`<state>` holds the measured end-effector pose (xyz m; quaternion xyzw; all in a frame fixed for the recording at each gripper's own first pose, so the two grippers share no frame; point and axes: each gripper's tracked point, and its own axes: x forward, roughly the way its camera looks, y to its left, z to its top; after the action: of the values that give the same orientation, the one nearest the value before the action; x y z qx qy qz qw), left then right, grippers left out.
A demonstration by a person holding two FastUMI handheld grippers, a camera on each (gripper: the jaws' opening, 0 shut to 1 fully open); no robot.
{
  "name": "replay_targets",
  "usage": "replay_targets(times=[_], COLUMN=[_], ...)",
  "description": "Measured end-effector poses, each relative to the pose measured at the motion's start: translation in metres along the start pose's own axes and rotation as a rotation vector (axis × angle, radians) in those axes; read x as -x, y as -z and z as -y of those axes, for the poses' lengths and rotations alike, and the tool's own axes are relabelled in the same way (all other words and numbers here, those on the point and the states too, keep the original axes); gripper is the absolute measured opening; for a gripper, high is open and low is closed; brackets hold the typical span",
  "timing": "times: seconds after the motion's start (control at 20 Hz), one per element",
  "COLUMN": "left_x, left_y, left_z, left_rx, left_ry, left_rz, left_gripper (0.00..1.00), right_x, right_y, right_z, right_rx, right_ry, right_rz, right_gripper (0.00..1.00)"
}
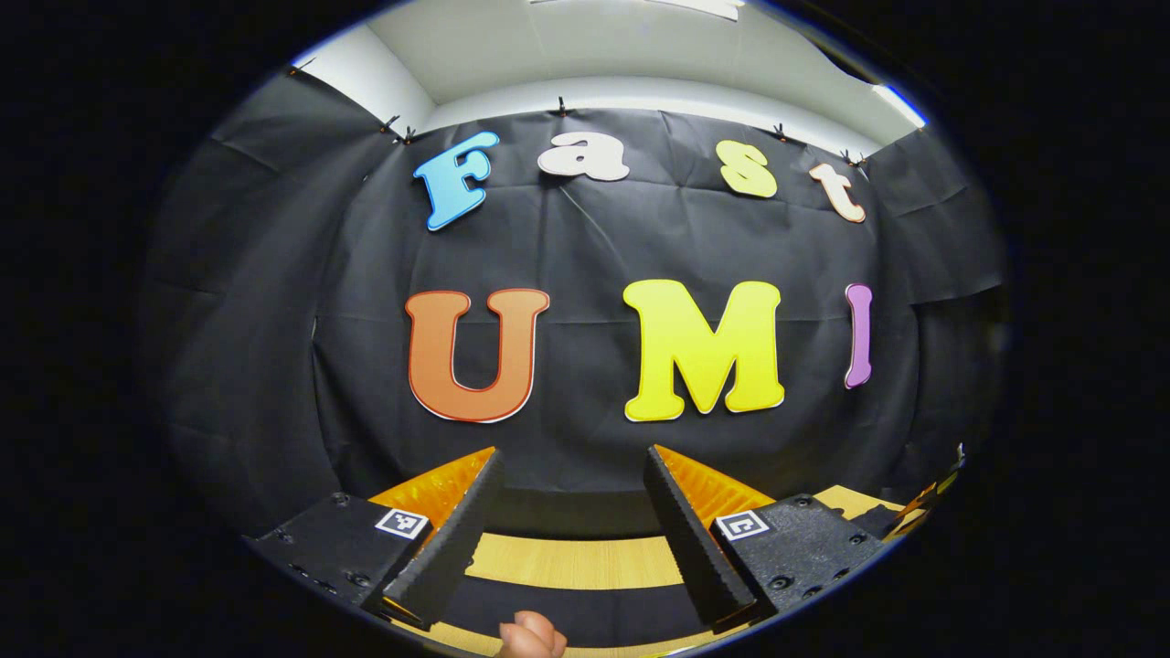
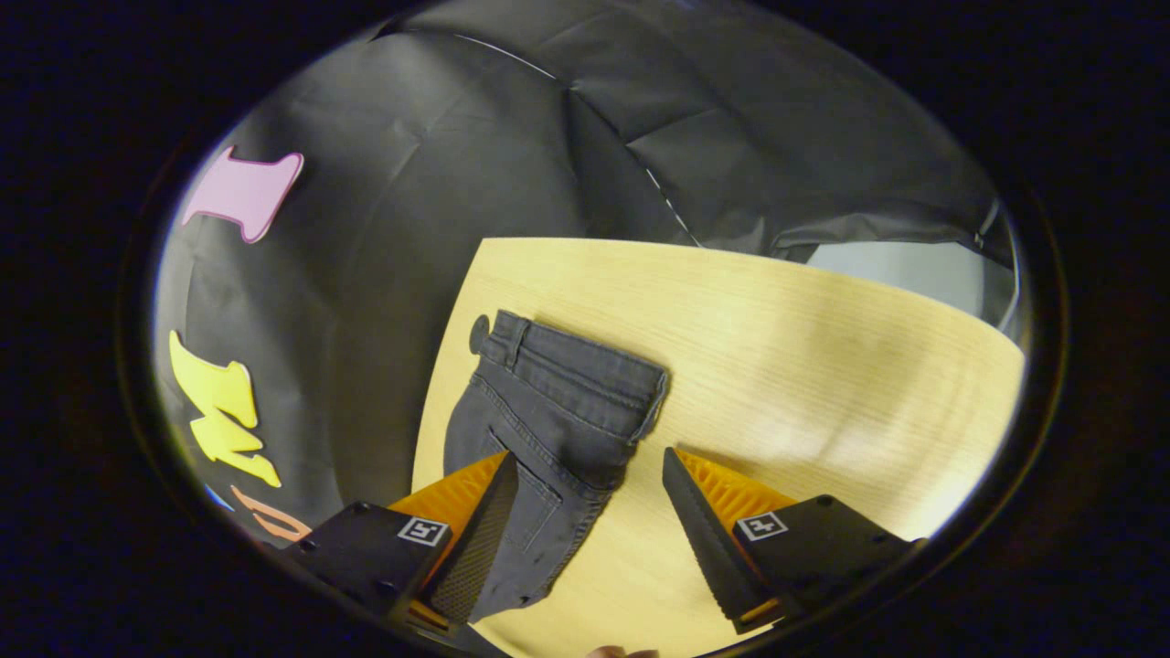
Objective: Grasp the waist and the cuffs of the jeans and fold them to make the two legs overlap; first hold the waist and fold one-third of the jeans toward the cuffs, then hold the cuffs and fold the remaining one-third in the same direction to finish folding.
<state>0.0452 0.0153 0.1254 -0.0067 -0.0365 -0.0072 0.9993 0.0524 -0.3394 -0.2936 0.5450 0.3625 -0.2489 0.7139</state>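
Observation:
Dark grey jeans (image 2: 558,402) lie flat on the pale wooden table (image 2: 823,366), close to its left edge in the right gripper view, waistband at the far end. My right gripper (image 2: 590,455) hovers open above them. One of its fingers is over the denim near the back pocket and the other is over bare wood. My left gripper (image 1: 574,452) is open and holds nothing, pointing level at the booth wall. Below its fingers is a strip of table (image 1: 576,559) crossed by a dark band that I cannot identify.
The black cloth wall stands right behind the table's far and left edges. Bare wood stretches to the right of the jeans. A person's fingertip (image 1: 532,635) shows at the bottom of the left gripper view.

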Motion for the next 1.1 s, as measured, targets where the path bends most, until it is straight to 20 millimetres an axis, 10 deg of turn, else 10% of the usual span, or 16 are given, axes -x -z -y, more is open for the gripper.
replay_targets(times=[0.4,0.65,0.9,1.1], left_x=[0.007,0.011,0.015,0.019], left_y=[-0.01,-0.022,-0.022,-0.022], left_z=[-0.011,-0.009,-0.003,-0.002], left_rx=[-0.002,-0.023,-0.027,-0.028], left_ry=[-0.019,-0.018,-0.02,-0.019], left_rz=[-0.004,-0.001,-0.003,-0.005], left_gripper=[0.98,0.98,0.98,0.98], right_x=[-0.021,-0.027,-0.031,-0.028], right_y=[-0.004,-0.007,-0.006,-0.008], right_z=[-0.014,-0.002,0.002,-0.001], right_rx=[-0.142,-0.237,-0.178,-0.12], right_ry=[-0.062,-0.078,-0.085,-0.084], right_rz=[0.047,0.053,0.087,0.108], right_gripper=[0.93,0.38,0.1,0.14])
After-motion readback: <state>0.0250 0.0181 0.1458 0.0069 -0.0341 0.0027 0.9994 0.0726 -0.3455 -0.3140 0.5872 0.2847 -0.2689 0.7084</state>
